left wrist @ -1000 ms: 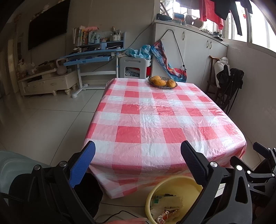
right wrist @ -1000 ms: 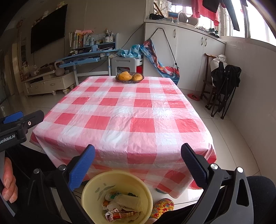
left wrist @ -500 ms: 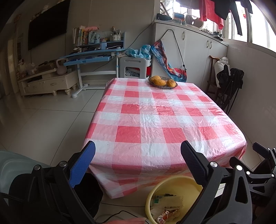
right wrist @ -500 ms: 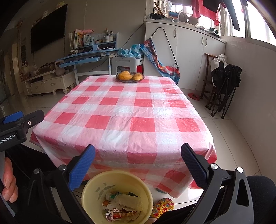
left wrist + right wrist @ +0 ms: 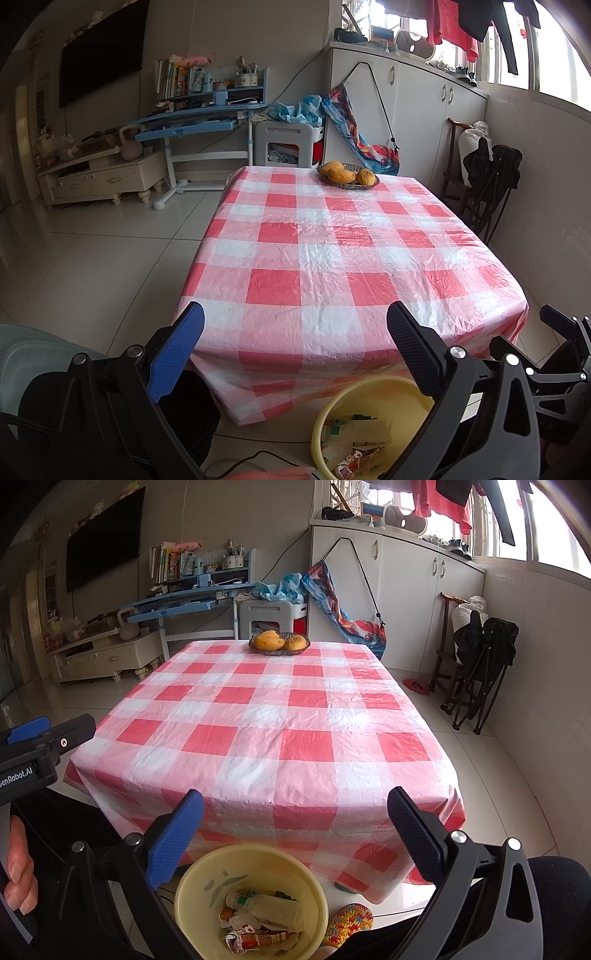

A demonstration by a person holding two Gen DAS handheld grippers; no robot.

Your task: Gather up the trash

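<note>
A yellow basin [image 5: 207, 871] stands on the floor in front of the table and holds trash [image 5: 258, 923]: a plastic bottle, wrappers and crumpled paper. It also shows in the left wrist view [image 5: 332, 410], with the trash [image 5: 354, 443] inside. My right gripper [image 5: 295, 805] is open and empty, held above the basin at the table's near edge. My left gripper [image 5: 295, 321] is open and empty, to the left of the basin. The left gripper's body [image 5: 40, 749] shows at the left of the right wrist view.
The table has a red-and-white checked cloth [image 5: 277, 716] [image 5: 332, 258]. A dish of yellow fruit [image 5: 279, 642] [image 5: 348, 174] sits at its far end. Folded black chairs [image 5: 480, 664] lean on the right wall. A blue desk [image 5: 199, 122] and white cabinets [image 5: 406, 587] stand behind.
</note>
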